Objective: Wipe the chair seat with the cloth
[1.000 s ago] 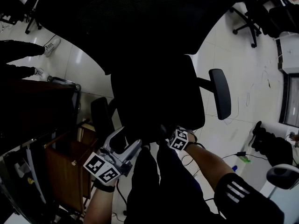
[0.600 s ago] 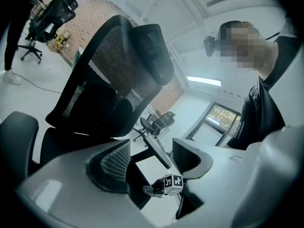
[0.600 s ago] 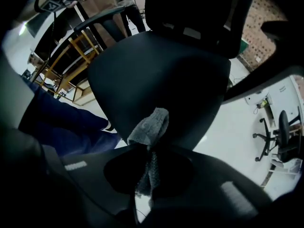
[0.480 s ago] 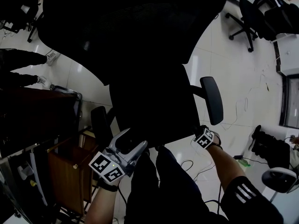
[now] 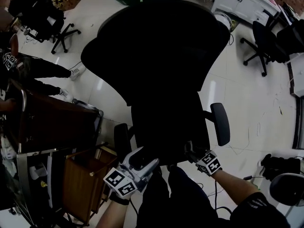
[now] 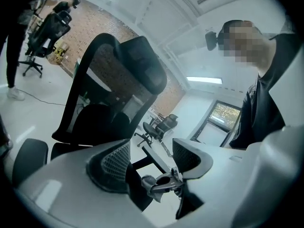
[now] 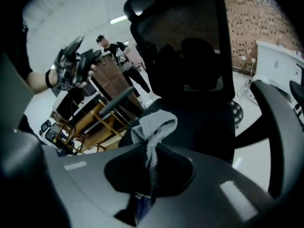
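A black office chair fills the head view, its seat (image 5: 166, 127) below the tall backrest (image 5: 156, 46). My right gripper (image 5: 194, 152) is at the seat's front right edge. In the right gripper view the right gripper (image 7: 149, 163) is shut on a grey cloth (image 7: 154, 127), which bunches up over the seat (image 7: 199, 122). The cloth is too dark to make out in the head view. My left gripper (image 5: 141, 159) hovers at the seat's front left corner. It stands open (image 6: 149, 158) with nothing between its jaws.
The chair's armrests (image 5: 221, 122) (image 5: 121, 137) flank the seat. A wooden cart (image 5: 80, 175) and a brown desk (image 5: 52, 122) stand close on the left, with a person's legs (image 5: 47, 70) beyond. Other office chairs (image 5: 261, 42) (image 5: 42, 13) stand on the white floor.
My right gripper has slid from the middle of the seat's front edge to its front right corner. The left gripper stayed at the front left. The head view has tilted up.
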Demonstrator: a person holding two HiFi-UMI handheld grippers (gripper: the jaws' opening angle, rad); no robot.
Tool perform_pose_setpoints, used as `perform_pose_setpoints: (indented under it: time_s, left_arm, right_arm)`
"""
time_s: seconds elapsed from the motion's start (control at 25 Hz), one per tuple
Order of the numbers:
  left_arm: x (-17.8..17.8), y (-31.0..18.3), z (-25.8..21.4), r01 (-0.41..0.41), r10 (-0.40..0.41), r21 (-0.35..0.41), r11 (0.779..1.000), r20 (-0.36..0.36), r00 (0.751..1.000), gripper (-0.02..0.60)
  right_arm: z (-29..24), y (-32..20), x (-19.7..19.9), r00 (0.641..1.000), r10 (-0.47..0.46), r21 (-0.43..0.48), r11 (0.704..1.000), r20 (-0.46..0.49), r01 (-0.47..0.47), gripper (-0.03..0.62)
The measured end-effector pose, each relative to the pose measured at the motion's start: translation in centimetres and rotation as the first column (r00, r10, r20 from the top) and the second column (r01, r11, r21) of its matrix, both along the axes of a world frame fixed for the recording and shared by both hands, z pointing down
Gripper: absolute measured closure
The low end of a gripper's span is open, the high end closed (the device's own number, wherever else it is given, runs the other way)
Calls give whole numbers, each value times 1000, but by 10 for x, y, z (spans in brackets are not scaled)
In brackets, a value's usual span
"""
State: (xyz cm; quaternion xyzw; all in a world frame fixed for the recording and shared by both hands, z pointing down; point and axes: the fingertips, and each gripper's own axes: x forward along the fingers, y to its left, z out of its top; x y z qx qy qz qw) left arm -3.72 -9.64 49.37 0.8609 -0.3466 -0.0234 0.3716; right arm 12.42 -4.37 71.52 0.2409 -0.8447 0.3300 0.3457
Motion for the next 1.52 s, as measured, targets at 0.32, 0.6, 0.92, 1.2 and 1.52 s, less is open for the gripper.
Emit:
perform_pose_setpoints:
  time_s: [0.32,0.6,0.92,1.2,1.52]
  left_arm:
    - [-18,59,-73,68,-68,62,996,-16,998,278]
    - [-19,144,-125,-9,18,208,978,-42,999,278]
    - [-35,320,-160,-72,85,285,956,-35,996,278]
    - [-39,407,-179,-123,133,307,944,-12,991,278]
    - [-18,446,-197,-114,124,338,934,-7,992,279]
  right_arm:
    - [-192,27,-84,957,-135,254,965,257,68,565]
    - [-318,92,-116,941,-248,548,832,229,86,565]
    - [-385,247,-111,914,-57,517,838,402,-175,565]
    - [-424,330,-93,879,19,538,784,476,-309,566]
    - [-440,367,-54,863,92,517,767,497,-380,566]
